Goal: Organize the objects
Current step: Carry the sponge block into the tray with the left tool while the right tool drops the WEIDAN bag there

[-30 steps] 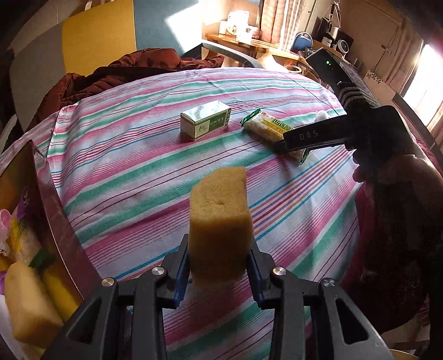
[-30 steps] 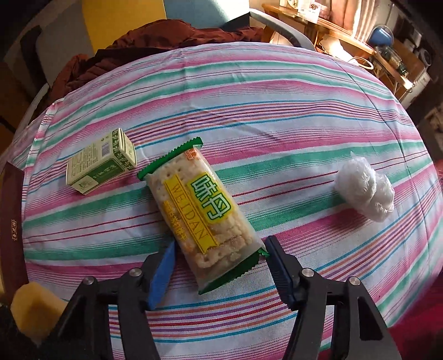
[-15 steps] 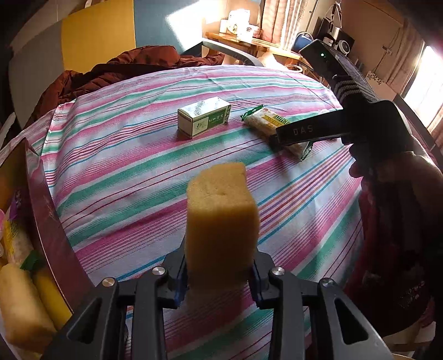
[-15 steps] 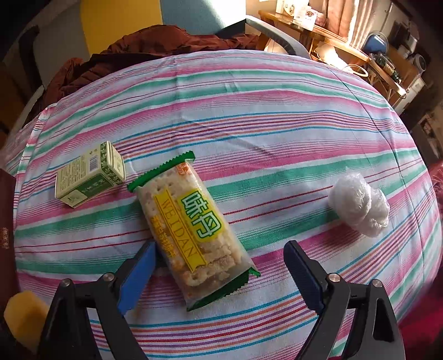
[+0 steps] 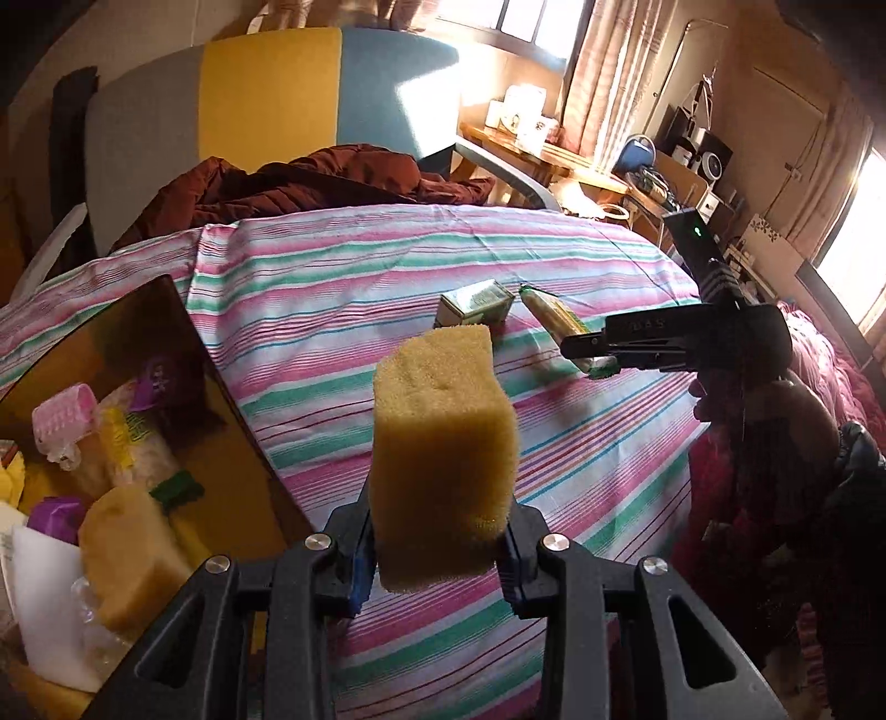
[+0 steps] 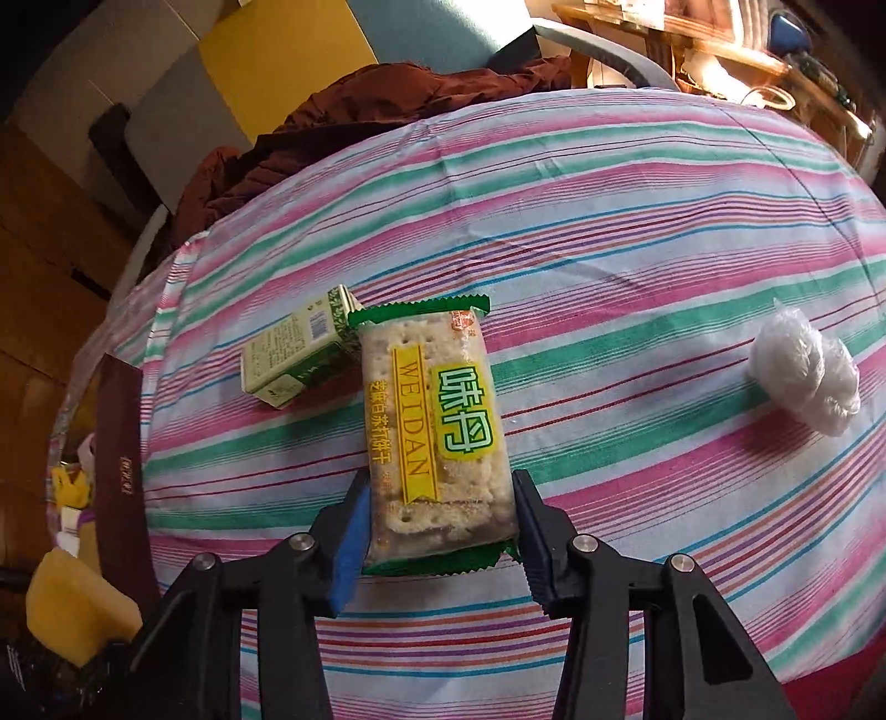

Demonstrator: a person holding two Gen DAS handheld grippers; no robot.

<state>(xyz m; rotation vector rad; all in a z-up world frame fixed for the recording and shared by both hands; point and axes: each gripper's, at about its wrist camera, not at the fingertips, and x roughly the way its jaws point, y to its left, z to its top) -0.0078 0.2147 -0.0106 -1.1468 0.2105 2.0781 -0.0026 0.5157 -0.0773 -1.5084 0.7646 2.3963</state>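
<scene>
The sponge is clenched upright in the left hand-held gripper, above the striped bed beside the box. Only the right view shows the cracker packet pinched lengthwise, pointing away, by the just-closed right hand-held gripper, and a plastic bag.

Pretty sunlit room. A grey, yellow and blue panelled headboard fills the upper left, with a crumpled dark red quilted jacket piled just below it. The pink, green and white striped bedsheet spans the middle. Upper right – a cluttered wooden desk beside beige curtains, and bright windows along the top and right edge.
</scene>
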